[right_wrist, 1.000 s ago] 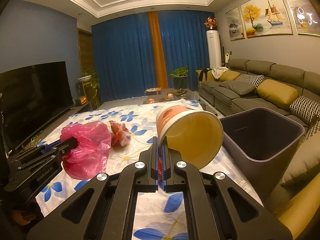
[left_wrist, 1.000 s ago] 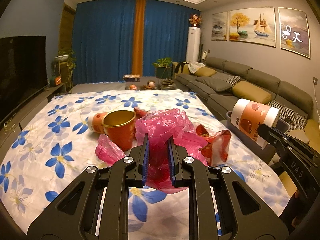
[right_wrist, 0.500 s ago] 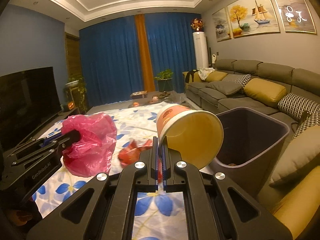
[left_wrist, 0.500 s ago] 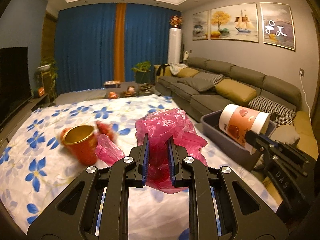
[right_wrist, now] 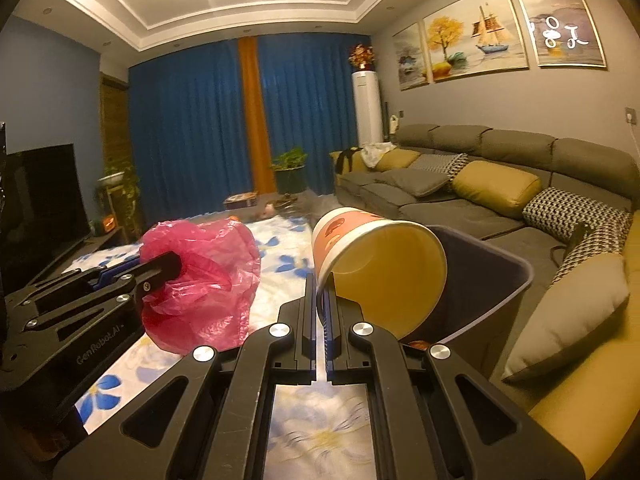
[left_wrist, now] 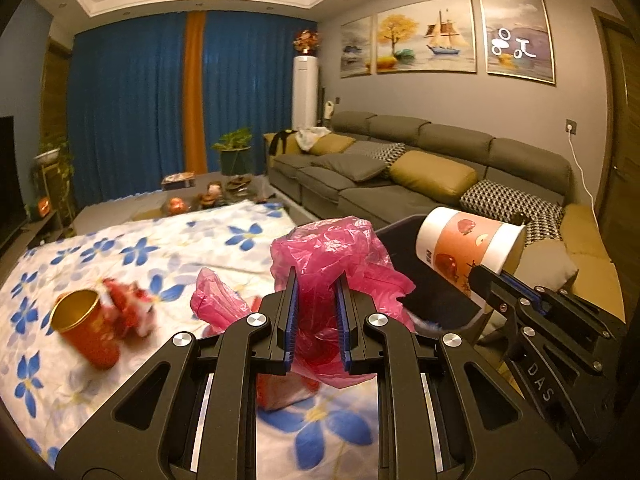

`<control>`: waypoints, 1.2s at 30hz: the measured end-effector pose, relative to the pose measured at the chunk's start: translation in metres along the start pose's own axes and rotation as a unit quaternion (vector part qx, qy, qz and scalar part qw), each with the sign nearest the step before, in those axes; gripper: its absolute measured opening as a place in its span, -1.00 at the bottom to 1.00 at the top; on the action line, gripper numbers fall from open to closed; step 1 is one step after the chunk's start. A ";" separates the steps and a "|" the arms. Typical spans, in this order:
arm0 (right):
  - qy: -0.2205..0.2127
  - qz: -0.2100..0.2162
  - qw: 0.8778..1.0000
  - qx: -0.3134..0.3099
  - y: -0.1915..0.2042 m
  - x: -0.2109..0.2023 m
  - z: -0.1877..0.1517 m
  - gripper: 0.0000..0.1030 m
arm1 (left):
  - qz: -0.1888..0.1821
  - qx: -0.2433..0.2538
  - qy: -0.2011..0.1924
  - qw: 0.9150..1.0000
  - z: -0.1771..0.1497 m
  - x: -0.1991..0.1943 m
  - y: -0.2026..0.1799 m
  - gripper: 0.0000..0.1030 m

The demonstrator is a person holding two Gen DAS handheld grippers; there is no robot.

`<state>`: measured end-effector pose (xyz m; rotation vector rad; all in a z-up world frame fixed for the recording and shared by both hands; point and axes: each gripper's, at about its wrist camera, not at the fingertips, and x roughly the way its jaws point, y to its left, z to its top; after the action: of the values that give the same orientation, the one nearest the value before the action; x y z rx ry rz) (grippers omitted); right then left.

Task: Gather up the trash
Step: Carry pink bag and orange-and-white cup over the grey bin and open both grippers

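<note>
Both grippers held trash: left gripper (left_wrist: 314, 318) pinched the pink bag (left_wrist: 336, 256), right gripper (right_wrist: 320, 316) clamped the paper cup (right_wrist: 380, 264) over the bin (right_wrist: 516, 276); releasing looked next.

It was a home living room: a long grey sofa (right_wrist: 500, 184), blue curtains (right_wrist: 192, 136), framed paintings (right_wrist: 476, 44), a television (right_wrist: 40, 200).
</note>
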<state>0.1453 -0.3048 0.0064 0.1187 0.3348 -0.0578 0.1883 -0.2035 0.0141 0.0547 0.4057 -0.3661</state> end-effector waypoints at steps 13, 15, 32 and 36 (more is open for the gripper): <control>0.001 -0.050 0.998 0.029 -0.058 0.029 0.012 -0.93 | -0.047 -0.002 0.009 0.999 0.030 0.072 -0.043 -0.69; 0.001 -0.051 0.998 0.032 -0.063 0.032 0.011 -0.93 | -0.055 -0.002 0.017 0.998 0.030 0.084 -0.048 -0.68; 0.018 -0.048 0.998 0.043 -0.078 0.053 0.009 -0.93 | -0.080 -0.004 0.051 0.996 0.019 0.118 -0.061 -0.67; 0.018 -0.045 0.998 0.047 -0.079 0.053 0.010 -0.92 | -0.090 -0.006 0.060 0.994 0.019 0.123 -0.062 -0.66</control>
<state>0.1922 -0.3861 -0.0096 0.1987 0.3743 -0.1614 0.2787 -0.3051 -0.0158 0.0280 0.5334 -0.5391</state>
